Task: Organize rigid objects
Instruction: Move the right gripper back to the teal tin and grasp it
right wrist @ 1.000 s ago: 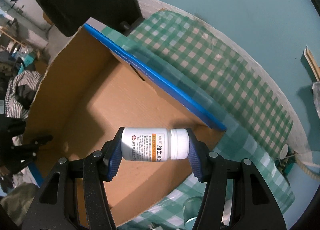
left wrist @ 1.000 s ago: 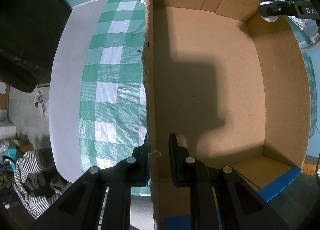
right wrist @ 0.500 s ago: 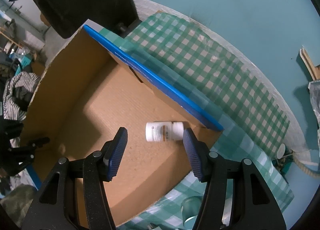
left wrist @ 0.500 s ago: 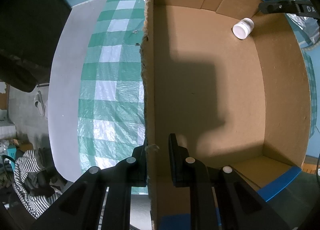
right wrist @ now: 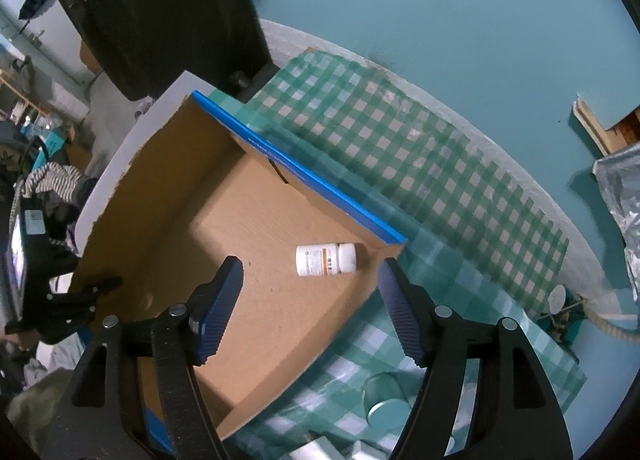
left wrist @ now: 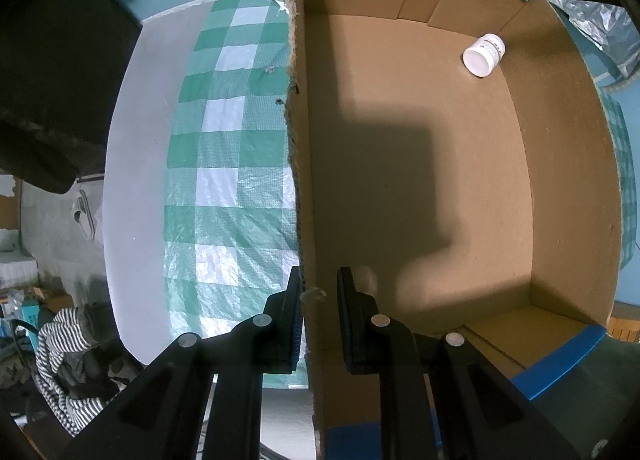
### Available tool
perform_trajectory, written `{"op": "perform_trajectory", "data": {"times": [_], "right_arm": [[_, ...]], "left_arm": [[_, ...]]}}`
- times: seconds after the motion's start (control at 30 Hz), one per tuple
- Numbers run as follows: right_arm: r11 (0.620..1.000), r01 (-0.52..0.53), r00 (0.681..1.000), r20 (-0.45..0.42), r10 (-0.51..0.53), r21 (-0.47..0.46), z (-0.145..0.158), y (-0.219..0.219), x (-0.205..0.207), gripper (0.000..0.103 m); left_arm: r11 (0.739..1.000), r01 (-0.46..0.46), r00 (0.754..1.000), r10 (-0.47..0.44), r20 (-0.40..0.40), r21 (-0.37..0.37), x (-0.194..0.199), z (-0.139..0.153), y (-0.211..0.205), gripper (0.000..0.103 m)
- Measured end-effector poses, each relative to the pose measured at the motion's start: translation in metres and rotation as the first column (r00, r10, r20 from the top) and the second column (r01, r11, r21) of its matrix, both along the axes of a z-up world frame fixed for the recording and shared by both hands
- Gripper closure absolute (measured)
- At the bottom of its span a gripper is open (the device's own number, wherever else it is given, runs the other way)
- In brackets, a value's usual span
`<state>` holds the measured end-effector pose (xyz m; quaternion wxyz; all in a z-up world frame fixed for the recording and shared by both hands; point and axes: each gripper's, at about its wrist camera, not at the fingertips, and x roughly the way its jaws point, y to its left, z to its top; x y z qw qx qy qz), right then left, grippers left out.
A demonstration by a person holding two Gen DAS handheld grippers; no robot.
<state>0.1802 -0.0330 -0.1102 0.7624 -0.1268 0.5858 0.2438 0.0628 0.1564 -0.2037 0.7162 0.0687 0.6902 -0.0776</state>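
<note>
An open cardboard box (left wrist: 560,180) with blue-taped rims stands on the checked cloth. My left gripper (left wrist: 318,300) points straight down and is shut on the box's left wall, one finger outside and one inside. A white pill bottle (right wrist: 326,265) with an orange-striped label lies on its side on the box floor, in the corner by the blue rim (right wrist: 320,188); the same bottle (left wrist: 484,54) shows at the far right corner in the left wrist view. My right gripper (right wrist: 309,272) hangs above the bottle, its jaws opening, with nothing between them.
A green-and-white checked cloth (left wrist: 224,180) covers the white table (left wrist: 132,140). A round metal tin (right wrist: 384,408) sits on the cloth near the box's front. A silver foil bag (right wrist: 624,196) lies at the right. Striped clothing (left wrist: 60,340) is beyond the table's edge.
My right gripper let go of the pill bottle, which dropped to the box floor and settled in the corner. The gripper then rose and its jaws spread wider. My left gripper kept its hold.
</note>
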Motion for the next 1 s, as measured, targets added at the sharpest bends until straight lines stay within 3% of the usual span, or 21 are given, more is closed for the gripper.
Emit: {"op": "perform_trajectory", "data": {"times": [0.53, 1.0], "right_arm": [[0.998, 0.063, 0.998, 0.014, -0.063, -0.029, 0.026, -0.037, -0.033, 0.031], [0.966, 0.255, 0.962, -0.088, -0.258, -0.044, -0.014, -0.117, -0.053, 0.031]], "left_arm": [[1.0, 0.003, 1.0, -0.004, -0.006, -0.017, 0.001, 0.0, 0.009, 0.087], [1.0, 0.009, 1.0, -0.009, -0.004, -0.013, 0.0, -0.001, 0.009, 0.087]]}}
